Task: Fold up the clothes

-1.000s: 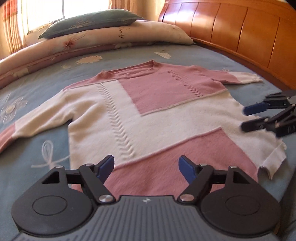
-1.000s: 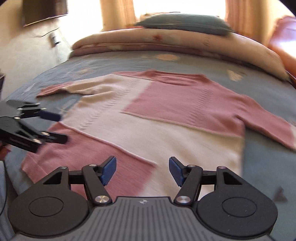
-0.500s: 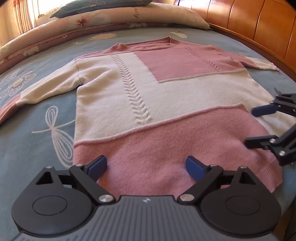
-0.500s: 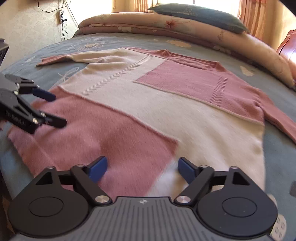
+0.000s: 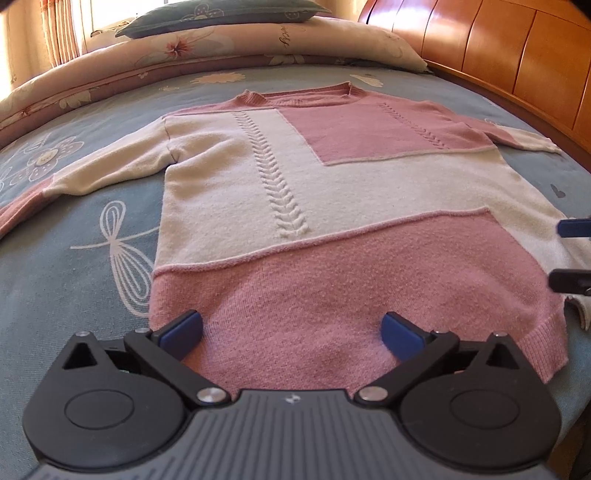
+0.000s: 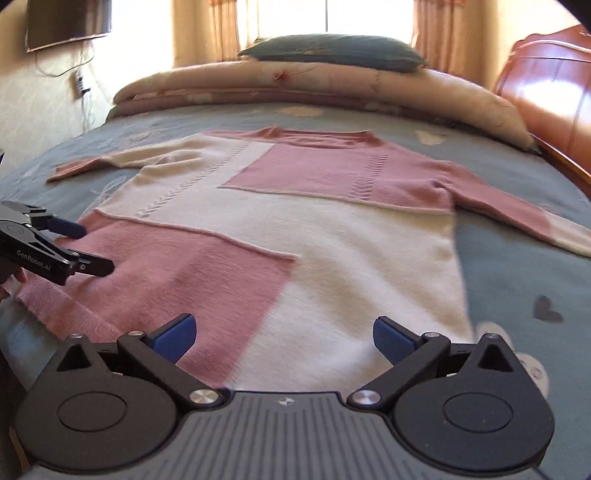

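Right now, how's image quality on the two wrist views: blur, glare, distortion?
Left wrist view: sharp on the sweater; fisheye bends the headboard; the window top left is bright. Right wrist view: soft motion blur on the sweater's near hem; the window is blown out behind the pillow; glare on the headboard.

Pink and cream blocks across the sweater, with a raised leaf-like braid running down the cream panel and another down the pink. Grey-blue bedspread, white flowers and a looping white bow drawn on it. Peach floral duvet, dark teal pillow on top. Glossy orange-brown headboard. Black grippers, blue pads.
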